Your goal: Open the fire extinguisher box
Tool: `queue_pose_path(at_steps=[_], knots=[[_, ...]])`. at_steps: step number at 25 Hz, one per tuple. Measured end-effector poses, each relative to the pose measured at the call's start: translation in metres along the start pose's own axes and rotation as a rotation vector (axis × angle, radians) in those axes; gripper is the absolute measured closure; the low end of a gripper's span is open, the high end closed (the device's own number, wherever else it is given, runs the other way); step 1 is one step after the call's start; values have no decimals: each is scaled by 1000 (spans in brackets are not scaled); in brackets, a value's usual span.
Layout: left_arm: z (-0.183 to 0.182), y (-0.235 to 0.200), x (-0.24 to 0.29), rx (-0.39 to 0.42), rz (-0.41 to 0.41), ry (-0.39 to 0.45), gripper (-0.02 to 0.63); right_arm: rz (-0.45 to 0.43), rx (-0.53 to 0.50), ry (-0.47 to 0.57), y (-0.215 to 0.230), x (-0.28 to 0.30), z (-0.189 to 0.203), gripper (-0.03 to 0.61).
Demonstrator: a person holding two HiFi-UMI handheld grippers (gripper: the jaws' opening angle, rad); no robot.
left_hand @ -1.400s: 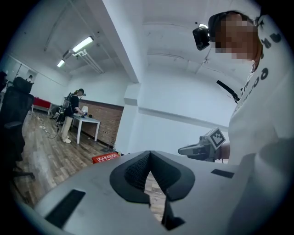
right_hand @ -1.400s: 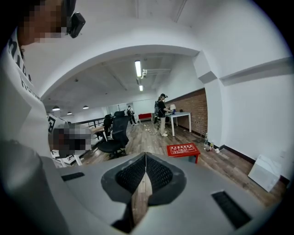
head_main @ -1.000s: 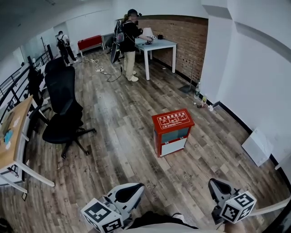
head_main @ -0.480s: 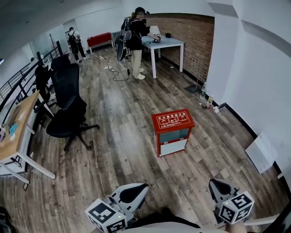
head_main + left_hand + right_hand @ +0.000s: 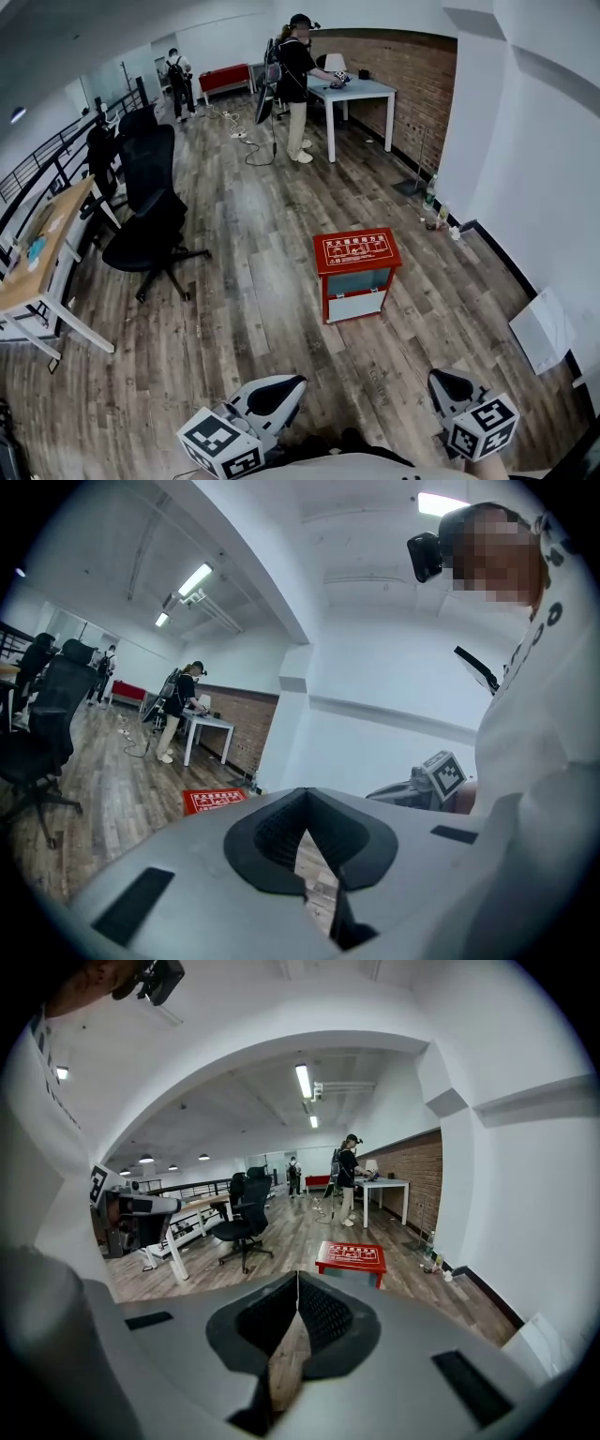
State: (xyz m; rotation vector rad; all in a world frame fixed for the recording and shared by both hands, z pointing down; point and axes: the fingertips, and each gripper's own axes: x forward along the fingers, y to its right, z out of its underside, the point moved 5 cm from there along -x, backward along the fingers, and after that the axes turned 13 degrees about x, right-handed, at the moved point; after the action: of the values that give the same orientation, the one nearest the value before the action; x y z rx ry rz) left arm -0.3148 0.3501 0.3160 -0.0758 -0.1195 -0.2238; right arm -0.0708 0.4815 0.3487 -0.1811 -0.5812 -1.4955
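Left gripper first: its fingers meet at the tips, closed on nothing, only floorboards showing through the slit below. Same story on the right gripper, fingers pinched tight together and empty. From the head view both are held low and close to the body, left gripper and right gripper apart from each other, their marker cubes at the bottom edge. Out ahead, well apart from both, the fire extinguisher box stands upright on the wooden floor, red, its lid down flat with white print on top and a pale panel across the front. It also shows in the left gripper view and, straight over the fingertips, in the right gripper view. Left of the box, a black office chair; further left, a wooden desk. Far back, a person stands at a white surface by the brick wall.
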Motion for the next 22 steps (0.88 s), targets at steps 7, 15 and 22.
queue_pose_path(at_steps=[7,15,22], knots=[[-3,19,22,33,36,-5,607,1,16,21,23,-11,2,568],[5,35,39,50,95,-70,607,35,85,21,36,-22,20,569],[6,25,63,4,162,-80,607,115,128,5,44,-32,31,569]])
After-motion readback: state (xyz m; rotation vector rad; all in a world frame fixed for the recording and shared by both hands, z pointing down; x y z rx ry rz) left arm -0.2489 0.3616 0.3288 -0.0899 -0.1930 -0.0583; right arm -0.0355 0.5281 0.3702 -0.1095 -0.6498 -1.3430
